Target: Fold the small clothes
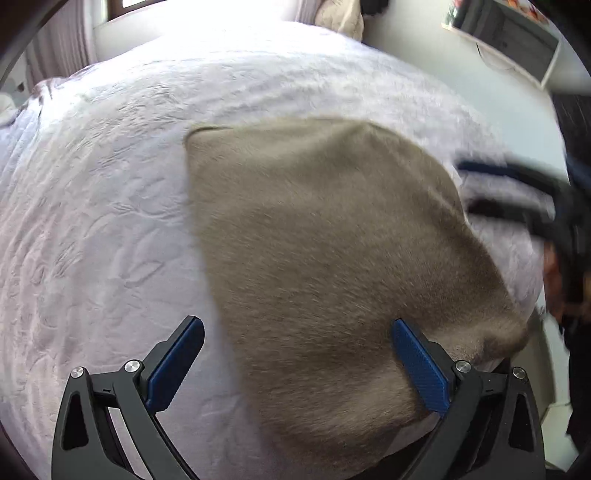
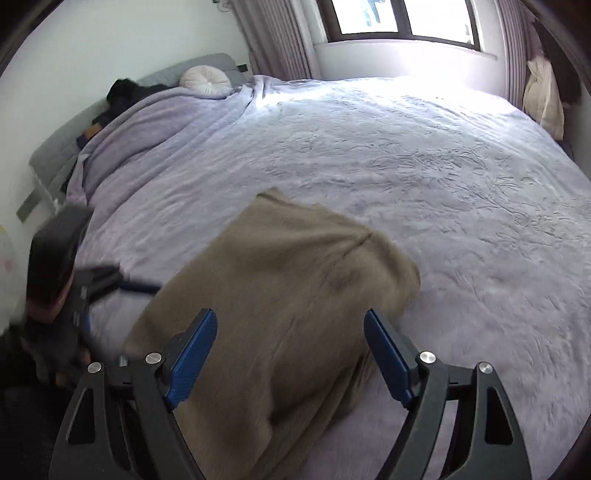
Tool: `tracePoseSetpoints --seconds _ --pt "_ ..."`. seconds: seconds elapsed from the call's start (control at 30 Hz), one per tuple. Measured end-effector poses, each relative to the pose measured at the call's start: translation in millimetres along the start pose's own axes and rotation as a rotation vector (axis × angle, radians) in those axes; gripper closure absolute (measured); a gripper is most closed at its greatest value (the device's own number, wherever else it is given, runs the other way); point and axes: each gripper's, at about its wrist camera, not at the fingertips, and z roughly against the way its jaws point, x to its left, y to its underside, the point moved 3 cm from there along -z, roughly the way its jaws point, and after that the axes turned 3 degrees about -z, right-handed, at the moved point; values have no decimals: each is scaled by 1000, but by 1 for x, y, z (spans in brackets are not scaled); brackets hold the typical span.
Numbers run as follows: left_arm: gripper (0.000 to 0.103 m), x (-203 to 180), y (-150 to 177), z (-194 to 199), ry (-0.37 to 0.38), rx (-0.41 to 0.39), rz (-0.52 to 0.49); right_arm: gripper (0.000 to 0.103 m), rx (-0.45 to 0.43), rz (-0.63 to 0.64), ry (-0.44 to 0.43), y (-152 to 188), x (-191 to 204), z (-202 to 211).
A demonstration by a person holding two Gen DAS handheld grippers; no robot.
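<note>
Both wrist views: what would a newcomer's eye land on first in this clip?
The taupe-brown fuzzy garment grabs attention first, spread across the near side of the lavender bedspread and running under both cameras. Next come the blue-padded fingers: the left gripper and the right gripper both stand wide open above the cloth, holding nothing. Behind, a bright window glares over the far edge of the bed.

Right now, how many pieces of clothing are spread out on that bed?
1: a brownish-grey garment lying on the lilac bedspread near its edge, under both open grippers. A dark pile by the round pillow may hold more.
</note>
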Motion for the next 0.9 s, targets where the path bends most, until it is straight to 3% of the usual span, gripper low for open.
tracePoseSetpoints --seconds 0.07,0.2,0.27,0.3,0.4,0.43,0.47,0.5,0.57,0.6,0.63,0.8,0.9 --pt "1 14 0 -6 69 30 57 19 19 -40 -15 16 -3 3" --pt "1 33 -1 -31 266 98 168 18 91 -268 -156 45 -31 -12" --pt "1 31 -6 -36 297 92 164 16 127 -370 -256 52 -36 -30" --pt "1 29 -9 -39 314 89 158 10 133 -390 -277 53 -35 -37" --pt "1 20 -19 -47 347 96 139 10 148 -348 -259 47 -25 -58" --pt "1 16 -21 -48 340 96 132 16 151 -324 -249 45 -20 -62" --pt "4 13 -22 -48 326 92 121 23 155 -306 -248 42 -14 -64" --pt "16 10 -22 -45 314 84 103 45 165 -283 -252 41 -7 -65" --pt "32 8 -21 -33 309 59 86 52 171 -222 -210 39 7 -60" --pt "48 12 -20 -26 314 43 86 52 172 -208 -190 38 11 -57" --pt "57 14 -20 -20 328 30 90 53 170 -207 -184 38 15 -52" --pt "61 19 -36 -8 326 59 98 57 135 -168 -186 17 35 -39" --pt "61 37 -56 13 338 31 114 57 114 -152 -209 -12 46 -30"
